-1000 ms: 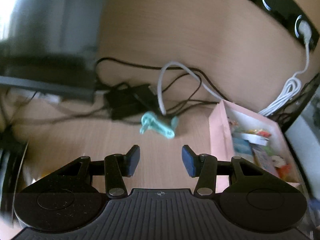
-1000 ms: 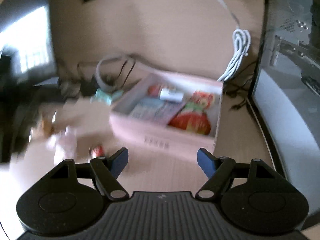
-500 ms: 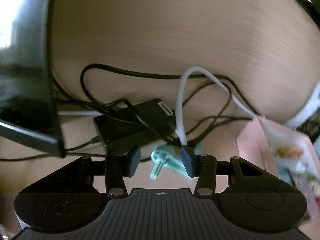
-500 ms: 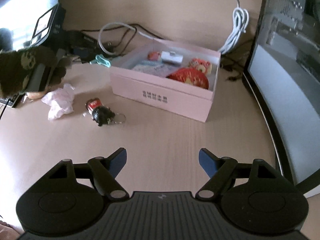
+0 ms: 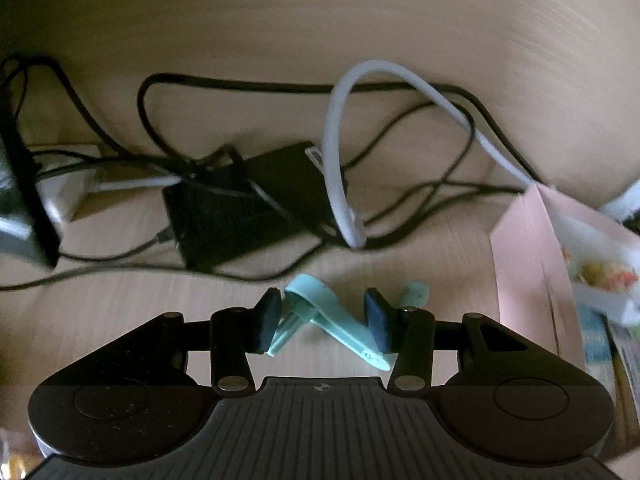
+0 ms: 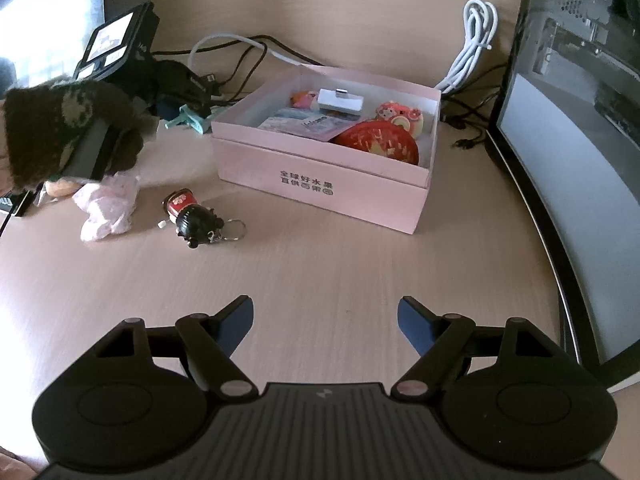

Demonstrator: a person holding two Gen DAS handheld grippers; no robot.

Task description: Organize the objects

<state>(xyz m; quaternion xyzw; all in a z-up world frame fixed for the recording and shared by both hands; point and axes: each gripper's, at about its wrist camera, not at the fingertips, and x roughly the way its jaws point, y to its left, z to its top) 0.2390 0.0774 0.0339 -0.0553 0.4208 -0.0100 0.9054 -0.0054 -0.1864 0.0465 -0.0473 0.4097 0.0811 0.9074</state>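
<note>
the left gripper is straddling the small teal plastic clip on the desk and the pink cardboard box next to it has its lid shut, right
Not quite: the pink cardboard box is open, its contents showing in the right wrist view. The rest holds: the left gripper straddles the small teal plastic clip on the desk.

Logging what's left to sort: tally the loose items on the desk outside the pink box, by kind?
Mint-green plastic clip: 1
Black-and-red doll keychain: 1
Crumpled pale pink wrapper: 1
Total: 3
</note>
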